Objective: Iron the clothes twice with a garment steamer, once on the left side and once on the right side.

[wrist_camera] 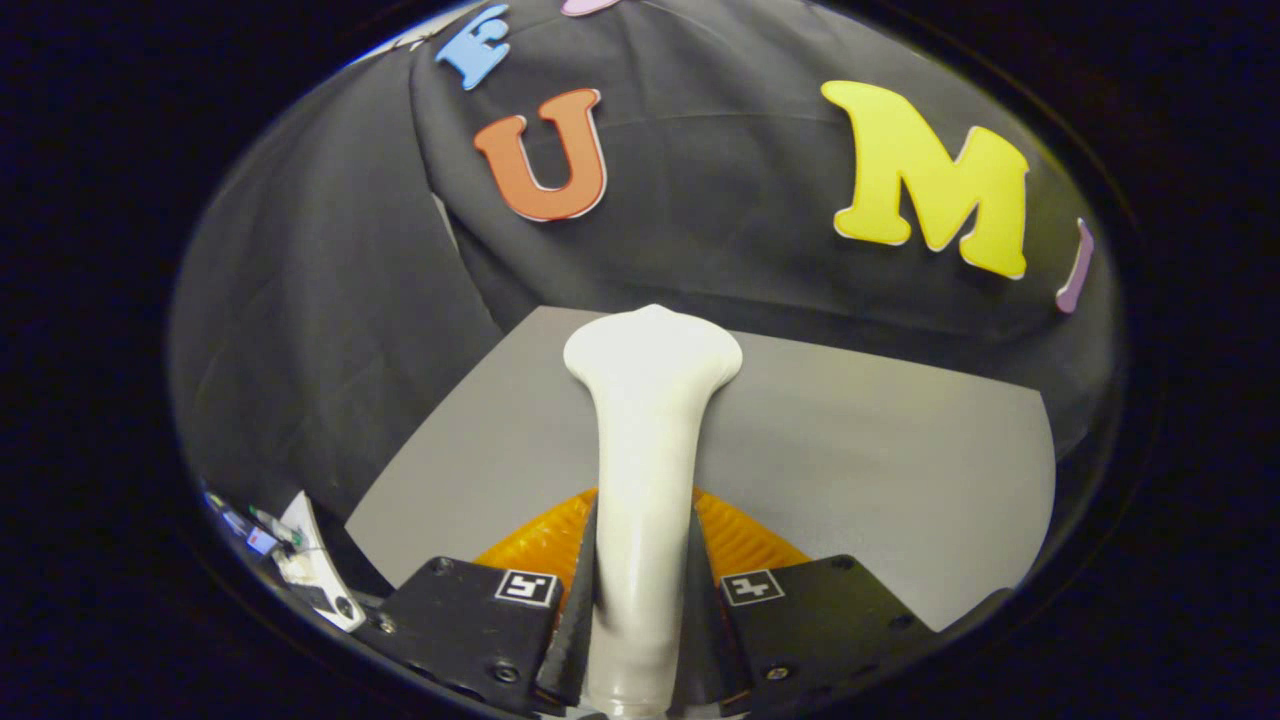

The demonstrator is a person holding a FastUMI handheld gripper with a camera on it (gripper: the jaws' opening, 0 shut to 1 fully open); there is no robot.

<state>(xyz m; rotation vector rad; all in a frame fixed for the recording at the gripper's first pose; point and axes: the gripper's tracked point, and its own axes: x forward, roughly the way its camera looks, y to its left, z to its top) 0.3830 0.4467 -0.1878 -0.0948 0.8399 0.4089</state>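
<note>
White plastic is filling my grip — I'm holding the garment steamer [640, 480] by its handle, and the gripper [640, 610] is pinching it with both fingers [572, 620] pressing on either side. Its flared head is pointing away from me, beyond the fingertips, over a grey table [880, 470]. Black cloth wall [330, 330] is hanging behind — I'm seeing some small clutter [300, 560] off to the left.

One white garment steamer [645, 440] stands clamped between the two fingers [575, 600] of the one tool [640, 610], each finger block carries one square marker, two in all, and beneath them lie one orange ribbed piece [745, 540] and one grey surface [880, 470].
</note>
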